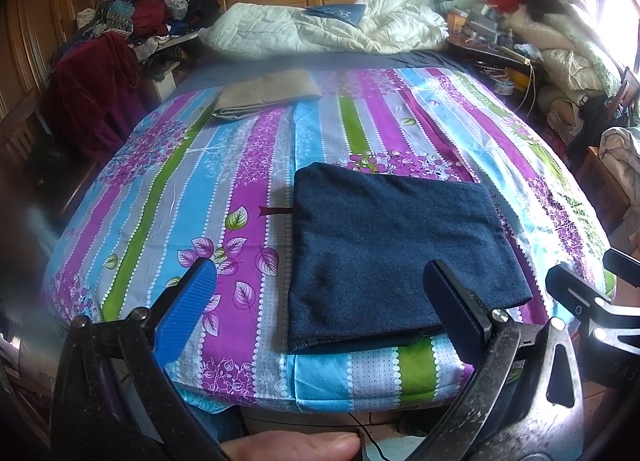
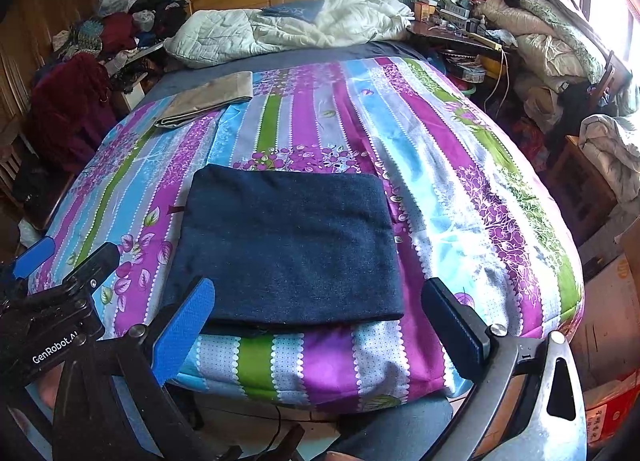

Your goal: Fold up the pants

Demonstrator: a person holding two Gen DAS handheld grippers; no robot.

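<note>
Dark blue pants (image 2: 288, 245) lie folded in compact rectangle near foot edge of bed (image 2: 460, 189), flat on striped sheet, within easy reach. Long axis runs across bed; fold edge faces foot. Left gripper (image 1: 320, 301) jaws apart, empty, hovering at near edge. Right gripper (image 2: 316, 313) jaws apart, empty too. Folding looks done. Tan folded cloth (image 2: 208, 99) sits well apart, toward headboard.

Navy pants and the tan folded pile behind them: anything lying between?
Nothing: between the navy pants and the tan folded pile only striped floral bedspread shows, in both wrist views.
</note>
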